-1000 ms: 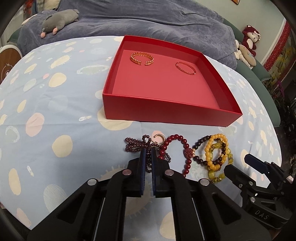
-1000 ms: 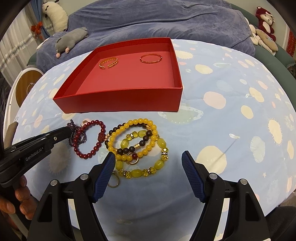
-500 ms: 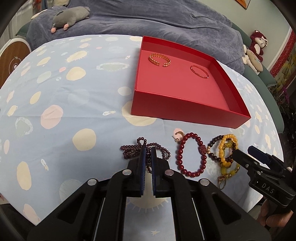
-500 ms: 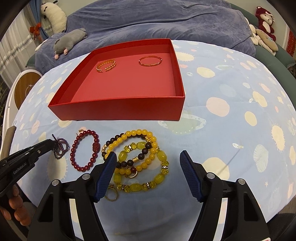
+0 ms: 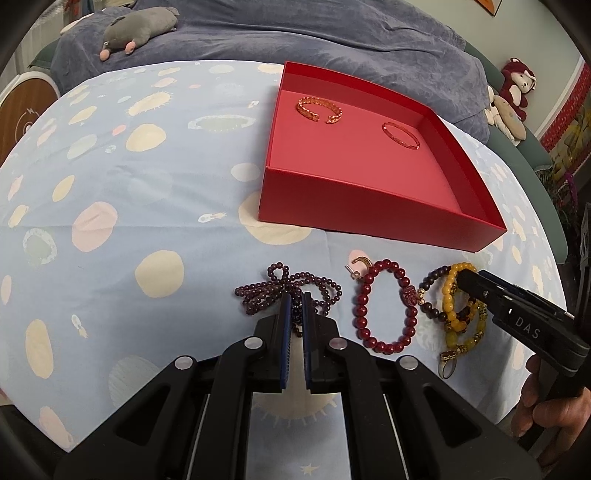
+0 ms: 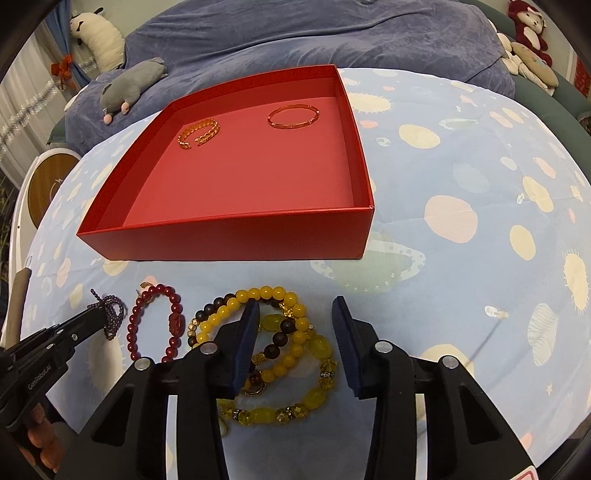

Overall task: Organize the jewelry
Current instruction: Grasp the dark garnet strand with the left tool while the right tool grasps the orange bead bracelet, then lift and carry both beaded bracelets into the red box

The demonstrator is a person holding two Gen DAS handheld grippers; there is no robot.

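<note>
My left gripper (image 5: 295, 301) is shut on a dark purple bead strand (image 5: 258, 291), which also shows in the right wrist view (image 6: 112, 314). My right gripper (image 6: 295, 314) is open, low over a pile of yellow and dark bead bracelets (image 6: 291, 354), with the pile partly between its fingers. It shows in the left wrist view (image 5: 465, 277) above that pile (image 5: 454, 314). A red bead bracelet (image 5: 384, 306) lies between strand and pile. A red box (image 5: 369, 218) behind holds a gold cuff (image 5: 319, 109) and a thin gold bangle (image 5: 400, 134).
A small gold earring (image 5: 358, 266) lies by the red bracelet. A ring (image 5: 447, 365) sits at the pile's near end. The table has a blue spotted cloth (image 5: 129, 221). A blue sofa with plush toys (image 5: 136, 29) stands behind. A round wooden object (image 5: 18, 118) is at the left.
My left gripper has pulled the purple strand leftward, away from the red bracelet. My right gripper has moved forward and down over the yellow bracelet pile.
</note>
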